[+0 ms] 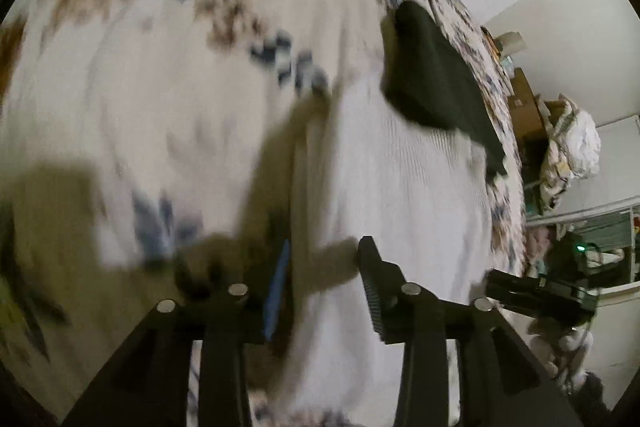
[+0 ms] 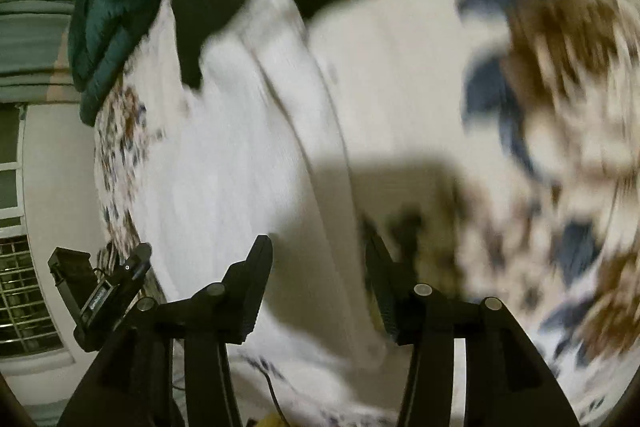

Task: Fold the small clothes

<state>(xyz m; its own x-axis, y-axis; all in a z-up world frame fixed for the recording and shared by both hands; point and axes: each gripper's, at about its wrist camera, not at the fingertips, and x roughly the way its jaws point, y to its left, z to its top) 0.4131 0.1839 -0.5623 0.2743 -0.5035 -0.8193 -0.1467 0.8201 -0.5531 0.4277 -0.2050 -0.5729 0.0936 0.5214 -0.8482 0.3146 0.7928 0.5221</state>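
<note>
Our left gripper [image 1: 320,263] has its two fingers spread wide over the edge of a white ribbed garment [image 1: 404,187], and we see nothing pinched between them; a blue pad [image 1: 277,291] lines the inner face of the left finger. Our right gripper [image 2: 318,259] is likewise spread, its two fingers straddling the folded hem of the same white garment [image 2: 240,163], without closing on it. That garment lies flat on a bedspread [image 1: 140,75] printed with blue and brown flowers, and a single dark garment [image 1: 432,83] lies across its far end. One dark green bundle of cloth [image 2: 116,3] sits at the far edge of the bed. Beyond the bed we see pale walls, cardboard boxes [image 1: 524,107], a heap of white bedding [image 1: 572,147] and a barred window [image 2: 24,291]. Both views are blurred.
</note>
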